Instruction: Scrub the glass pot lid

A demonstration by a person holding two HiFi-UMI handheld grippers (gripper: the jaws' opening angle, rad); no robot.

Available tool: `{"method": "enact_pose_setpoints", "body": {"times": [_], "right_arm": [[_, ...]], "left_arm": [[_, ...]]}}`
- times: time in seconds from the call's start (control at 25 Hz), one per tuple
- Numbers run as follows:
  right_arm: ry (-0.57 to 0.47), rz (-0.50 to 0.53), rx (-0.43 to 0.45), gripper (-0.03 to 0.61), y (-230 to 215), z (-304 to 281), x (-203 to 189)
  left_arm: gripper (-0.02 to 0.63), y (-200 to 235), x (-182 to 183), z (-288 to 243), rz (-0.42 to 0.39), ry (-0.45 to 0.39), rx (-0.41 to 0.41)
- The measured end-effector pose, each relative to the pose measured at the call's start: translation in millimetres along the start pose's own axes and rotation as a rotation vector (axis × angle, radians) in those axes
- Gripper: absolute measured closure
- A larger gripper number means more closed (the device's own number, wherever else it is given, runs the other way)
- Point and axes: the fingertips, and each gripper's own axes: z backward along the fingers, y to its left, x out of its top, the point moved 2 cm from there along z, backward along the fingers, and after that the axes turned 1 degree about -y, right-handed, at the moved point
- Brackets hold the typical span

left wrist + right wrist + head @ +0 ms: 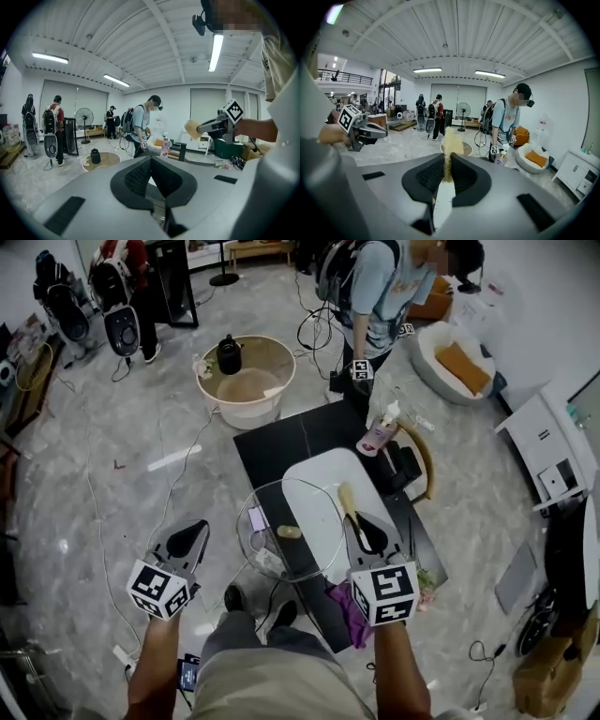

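Glass lid (pixel 290 532), between left tongs (pixel 199 525), right tongs (pixel 368 519)

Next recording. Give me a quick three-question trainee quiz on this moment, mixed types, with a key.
1. True or false: the left gripper holds the glass pot lid.
2. Short answer: what tool is the right gripper shut on?
3. Fill in: the table under the lid is ____ in colour.
Key: 1 false, it is shut and empty. 2 a brush. 3 black.

Closed left gripper (pixel 151 160) faces right gripper (pixel 202 127), seemingly holding brush (pixel 191 129).
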Motion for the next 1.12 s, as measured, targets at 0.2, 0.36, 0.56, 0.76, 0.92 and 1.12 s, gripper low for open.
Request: {"method": "enact_pose_setpoints", "body": {"times": [0.2,0.36,0.56,0.76,0.92,1.12], "right_arm": [[0.012,-0.012,0.003,0.540,-10,-14,-6],[0.052,-0.029,-0.009,0.540,-13,-27,-22],[0.128,-0.031,-0.023,0.540,-9,-50,-51],[0.143,-0.060,-0.050,0.540,3,-73,-59],[0.143,-0.058,-0.042,0.540,6,-91,-59],[0.188,-0.079,-0.033,0.540,19,-91,-73]], "left_arm": [[0.598,6,-26,-21,0.041,0.069,-0.003],[0.598,13,-49,-42,0.075,0.108,-0.025],[0.598,23,-87,-67,0.129,0.144,-0.059],[0.598,41,-109,-72,0.167,0.179,-0.083],[0.598,52,-111,-77,0.167,0.176,-0.078],[0.598,51,-126,-68,0.190,0.216,-0.090]]}}
